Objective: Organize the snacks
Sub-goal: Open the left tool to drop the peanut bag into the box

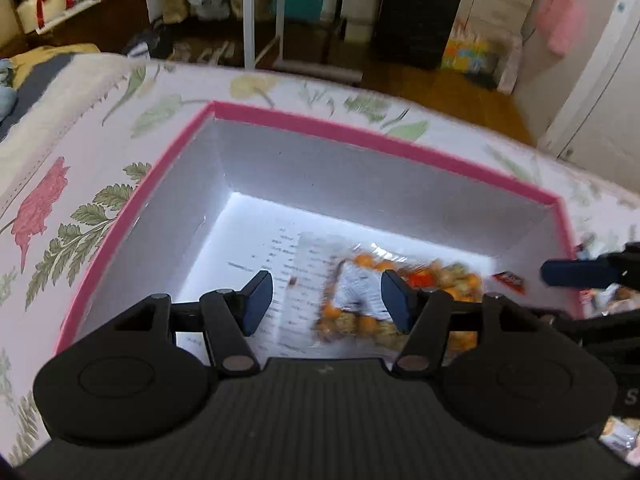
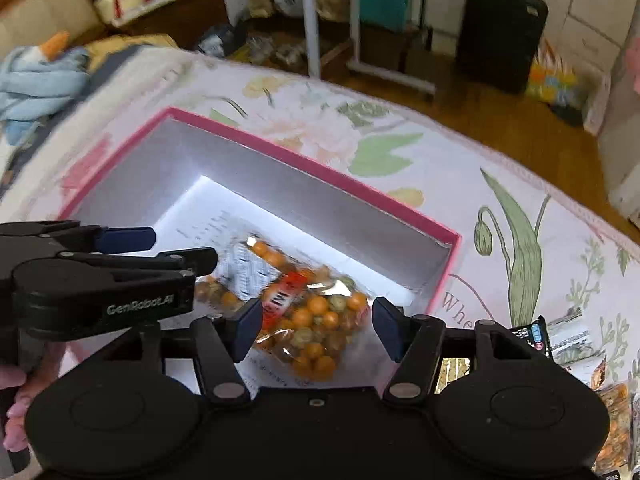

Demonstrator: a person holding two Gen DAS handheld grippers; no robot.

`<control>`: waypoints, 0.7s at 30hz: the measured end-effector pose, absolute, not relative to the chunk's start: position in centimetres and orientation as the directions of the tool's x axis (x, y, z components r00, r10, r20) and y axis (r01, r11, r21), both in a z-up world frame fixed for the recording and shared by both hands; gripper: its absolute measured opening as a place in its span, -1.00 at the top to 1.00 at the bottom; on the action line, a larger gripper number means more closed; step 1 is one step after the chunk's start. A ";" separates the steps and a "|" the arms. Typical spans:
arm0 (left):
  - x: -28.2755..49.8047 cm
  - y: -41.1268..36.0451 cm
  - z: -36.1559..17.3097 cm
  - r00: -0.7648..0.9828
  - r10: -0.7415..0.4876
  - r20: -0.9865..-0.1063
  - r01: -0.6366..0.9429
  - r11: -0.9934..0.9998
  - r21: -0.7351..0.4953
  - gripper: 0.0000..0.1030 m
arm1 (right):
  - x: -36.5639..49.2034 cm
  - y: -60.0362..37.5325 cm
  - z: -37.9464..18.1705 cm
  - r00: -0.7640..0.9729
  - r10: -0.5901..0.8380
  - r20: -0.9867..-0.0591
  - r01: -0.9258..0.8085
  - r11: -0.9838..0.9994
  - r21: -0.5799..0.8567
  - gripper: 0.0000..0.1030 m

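- The pink-rimmed box (image 1: 384, 140) sits open on a floral bedspread (image 1: 80, 184), its grey inner walls and white floor showing in both wrist views.
- A clear snack bag of orange and green balls (image 2: 316, 316) lies on the box floor, toward the 5 o'clock corner in the left wrist view, on top of a printed paper sheet (image 1: 296, 264).
- The left gripper (image 1: 326, 300) hangs over the box with its blue pads spread apart; the bag shows in the gap below them and neither pad presses on it.
- The right gripper (image 2: 316, 326) also stands apart, its two pads flanking the bag from above without touching it, as far as the blur allows.
- In the right wrist view the left gripper's body reaches in from 9 o'clock, just beside the right gripper, and a hand (image 2: 16, 396) grips its handle at 8 o'clock.
- In the left wrist view one blue finger of the right gripper enters from 3 o'clock above the box's near rim.
- More snack packets (image 2: 568, 340) lie on the bedspread outside the box, at about 4 o'clock in the right wrist view, near its corner.
- A black suitcase (image 1: 416, 16) stands on the wooden floor beyond the bed, at 1 o'clock.
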State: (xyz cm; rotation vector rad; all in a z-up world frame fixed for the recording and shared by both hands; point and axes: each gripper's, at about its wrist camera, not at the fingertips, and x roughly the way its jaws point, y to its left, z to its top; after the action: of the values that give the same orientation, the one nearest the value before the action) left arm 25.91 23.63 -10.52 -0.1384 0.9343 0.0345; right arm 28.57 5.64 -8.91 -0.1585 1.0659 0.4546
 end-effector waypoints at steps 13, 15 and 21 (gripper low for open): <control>18.5 18.6 -2.2 0.593 -0.165 -0.788 0.096 0.986 -0.134 -0.14 | 17.6 -6.7 0.1 0.471 0.452 -0.757 -0.554 0.820 0.145 -0.28; 17.3 17.3 -1.2 0.584 -0.192 -0.789 0.134 0.981 -0.140 -0.14 | 16.3 -8.8 0.6 0.492 0.456 -0.742 -0.562 0.817 0.129 -0.29; 15.0 11.9 -0.7 0.520 -0.308 -0.797 0.274 0.944 -0.185 -0.12 | 13.0 -13.7 0.6 0.518 0.432 -0.739 -0.600 0.799 0.046 -0.31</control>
State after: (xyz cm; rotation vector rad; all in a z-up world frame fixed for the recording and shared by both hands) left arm 14.99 11.91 -0.69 -0.0378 0.9626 -0.3488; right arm 13.02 -13.67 0.59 -0.2264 0.8173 0.6252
